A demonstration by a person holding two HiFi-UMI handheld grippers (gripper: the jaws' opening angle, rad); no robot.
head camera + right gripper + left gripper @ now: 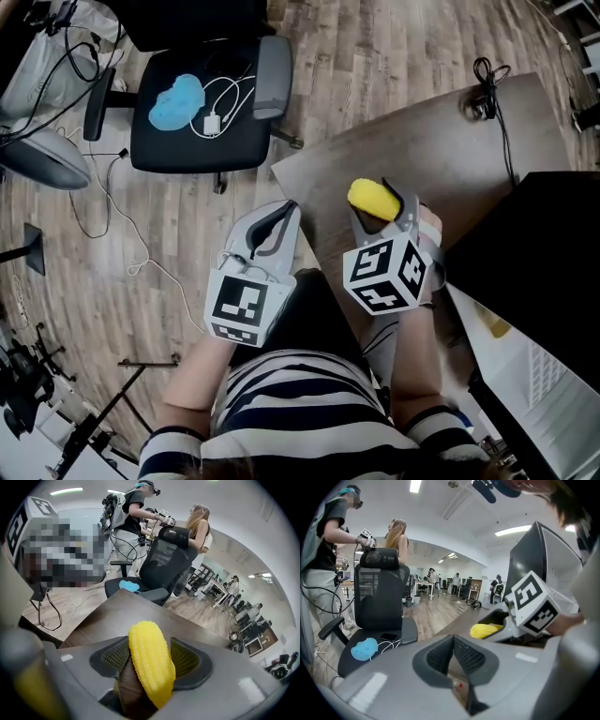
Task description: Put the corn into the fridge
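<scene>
Fingers (190, 660) of my right gripper (382, 208) grasp the corn (149, 660), lower centre of right gripper view, above the table (441, 141). Left gripper (453, 644) is clenched, empty. Risk: the corn sits crooked, so it may twist out and drop before reaching the fridge.

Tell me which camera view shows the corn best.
The right gripper view: the corn fills the middle, kernels clear, between the jaws of the right gripper. The head view shows only its yellow end past those jaws; the left gripper view shows a small yellow patch beside the marker cube.
</scene>
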